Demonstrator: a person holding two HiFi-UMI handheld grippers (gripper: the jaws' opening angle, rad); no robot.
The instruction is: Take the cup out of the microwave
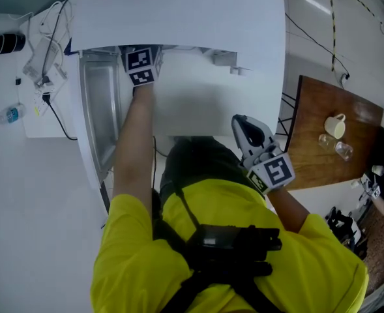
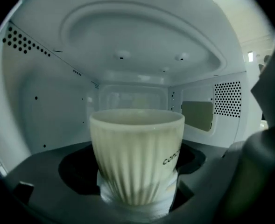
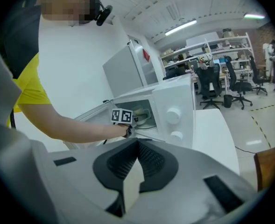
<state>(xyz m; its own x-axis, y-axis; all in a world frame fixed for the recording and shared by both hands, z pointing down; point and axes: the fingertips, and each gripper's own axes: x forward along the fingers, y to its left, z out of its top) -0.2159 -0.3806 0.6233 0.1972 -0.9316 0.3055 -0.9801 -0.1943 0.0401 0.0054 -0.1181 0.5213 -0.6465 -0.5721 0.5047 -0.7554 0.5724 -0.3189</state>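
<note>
A cream ribbed cup [image 2: 137, 157] stands upright inside the white microwave [image 1: 178, 18], on a pale base. My left gripper [image 2: 137, 197] reaches into the cavity. Its dark jaws stand wide on either side of the cup, and no pad presses on it. In the head view only its marker cube [image 1: 141, 67] and the bare forearm show; the cup is hidden there. My right gripper [image 3: 137, 143] is held back near the person's chest, outside the microwave, pads together with nothing between them. From there the cup [image 3: 142, 117] shows small in the open cavity.
The microwave door [image 1: 99, 116] hangs open at the left. Cables [image 1: 45, 64] and a water bottle [image 1: 9, 116] lie on the white counter. A wooden table [image 1: 309, 155] at the right carries a white mug [image 1: 336, 126] and glasses [image 1: 335, 149]. Office chairs [image 3: 212, 85] stand far off.
</note>
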